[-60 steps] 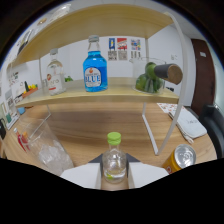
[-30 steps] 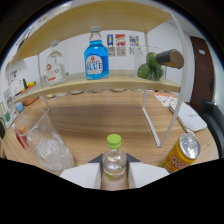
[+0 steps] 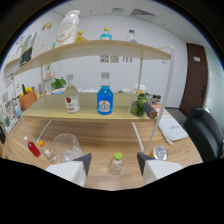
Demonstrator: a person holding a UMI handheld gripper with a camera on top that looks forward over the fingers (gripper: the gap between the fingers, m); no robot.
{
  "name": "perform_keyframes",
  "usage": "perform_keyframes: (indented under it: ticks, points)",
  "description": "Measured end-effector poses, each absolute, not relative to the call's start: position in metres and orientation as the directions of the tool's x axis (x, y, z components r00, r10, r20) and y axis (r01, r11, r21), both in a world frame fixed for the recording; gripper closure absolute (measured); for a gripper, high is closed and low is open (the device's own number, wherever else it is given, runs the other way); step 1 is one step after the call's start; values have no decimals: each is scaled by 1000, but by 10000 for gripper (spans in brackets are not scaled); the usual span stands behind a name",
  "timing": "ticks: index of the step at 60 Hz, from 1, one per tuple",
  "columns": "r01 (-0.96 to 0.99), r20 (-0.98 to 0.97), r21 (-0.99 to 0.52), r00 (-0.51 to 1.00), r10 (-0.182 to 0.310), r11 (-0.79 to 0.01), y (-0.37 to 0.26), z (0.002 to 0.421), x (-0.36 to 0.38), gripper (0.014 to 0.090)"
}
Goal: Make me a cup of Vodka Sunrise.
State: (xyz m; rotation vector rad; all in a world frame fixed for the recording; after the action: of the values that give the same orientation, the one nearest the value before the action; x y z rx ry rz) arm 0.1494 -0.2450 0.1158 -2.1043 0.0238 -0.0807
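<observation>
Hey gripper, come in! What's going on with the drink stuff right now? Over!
Gripper open, holding nothing. Small green-capped bottle stands on the table between the fingers, gaps both sides. Clear glass beside it. Nothing blocking.

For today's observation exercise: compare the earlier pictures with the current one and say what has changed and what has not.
The gripper has let go of the green-capped bottle and drawn back and up; its fingers now stand open with the bottle between them. An upper shelf has come into view. The blue bottle and glass stayed put.
</observation>
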Motion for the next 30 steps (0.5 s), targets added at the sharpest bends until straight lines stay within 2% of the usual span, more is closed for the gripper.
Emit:
perform_keyframes:
  ticks: [7,16,30]
  points:
    - [11,60,-851,995,-76,-525,-269,142,137,188]
    - [-5,59,-834,994,-97,-552,-297,156,115,185]
    - [5,62,-814,995,-78,-581,-319,159,76,188]
